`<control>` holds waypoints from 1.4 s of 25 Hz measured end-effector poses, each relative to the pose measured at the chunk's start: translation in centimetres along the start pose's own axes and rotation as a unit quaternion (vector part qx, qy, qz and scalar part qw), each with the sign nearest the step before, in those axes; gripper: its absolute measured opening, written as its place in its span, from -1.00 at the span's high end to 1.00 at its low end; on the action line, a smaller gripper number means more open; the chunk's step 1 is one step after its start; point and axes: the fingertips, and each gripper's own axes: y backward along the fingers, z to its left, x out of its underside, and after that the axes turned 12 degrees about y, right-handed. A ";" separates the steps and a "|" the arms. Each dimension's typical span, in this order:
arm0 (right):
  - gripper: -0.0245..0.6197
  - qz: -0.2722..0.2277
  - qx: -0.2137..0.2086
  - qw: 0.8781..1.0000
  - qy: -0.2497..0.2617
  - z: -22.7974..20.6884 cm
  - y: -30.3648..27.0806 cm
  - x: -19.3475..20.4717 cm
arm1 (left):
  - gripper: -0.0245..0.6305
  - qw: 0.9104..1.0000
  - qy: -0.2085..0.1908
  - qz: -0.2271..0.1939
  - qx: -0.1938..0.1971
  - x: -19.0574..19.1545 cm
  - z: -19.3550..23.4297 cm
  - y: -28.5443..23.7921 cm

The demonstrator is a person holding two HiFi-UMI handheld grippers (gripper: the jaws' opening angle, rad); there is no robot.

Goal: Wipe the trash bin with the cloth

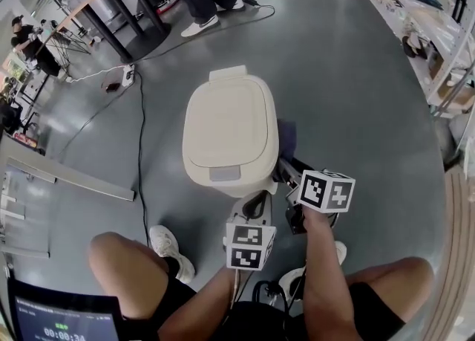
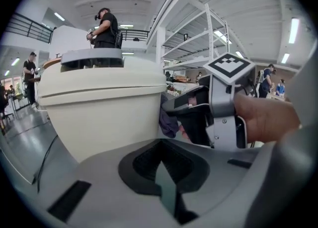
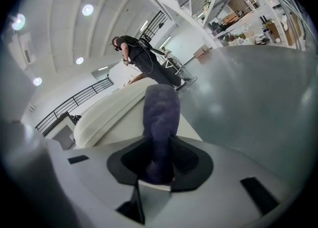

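The cream trash bin (image 1: 230, 128) stood lid-down on the grey floor (image 1: 356, 72). The right gripper (image 3: 157, 171) had its jaws clamped on a purple cloth (image 3: 160, 115), which lay against the bin's right side. The left gripper (image 2: 162, 173) hung near the bin's front, jaws together and empty.

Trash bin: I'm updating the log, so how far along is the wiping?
Done: the right tool is shut on the purple cloth. In hand: the cloth is at the right side of the trash bin. Left: which surfaces are wiped can't be told. The left tool is shut and empty.
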 end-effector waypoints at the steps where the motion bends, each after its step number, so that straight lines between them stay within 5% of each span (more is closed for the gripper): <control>1: 0.60 0.004 0.001 1.000 -0.002 -0.1 -0.2 0.4 | 0.93 1.000 -0.010 -0.002 -0.003 0.0 0.1 0.0; 6: 0.60 0.026 0.012 1.000 -0.010 -1.2 -1.0 2.7 | 0.93 1.000 -0.012 0.002 0.004 0.7 -0.2 -0.7; 11: 0.60 0.035 0.024 0.999 -0.029 -2.2 -1.9 4.6 | 0.93 0.999 0.035 0.028 0.018 2.3 -0.1 -1.1; 25: 0.60 0.100 0.043 0.993 -0.048 -6.9 -5.5 10.7 | 0.93 0.998 0.015 0.067 0.009 5.5 0.6 -3.0; 35: 0.60 0.117 0.059 0.986 -0.105 -9.5 -7.5 15.0 | 0.93 0.996 0.003 0.087 0.009 7.2 0.9 -4.2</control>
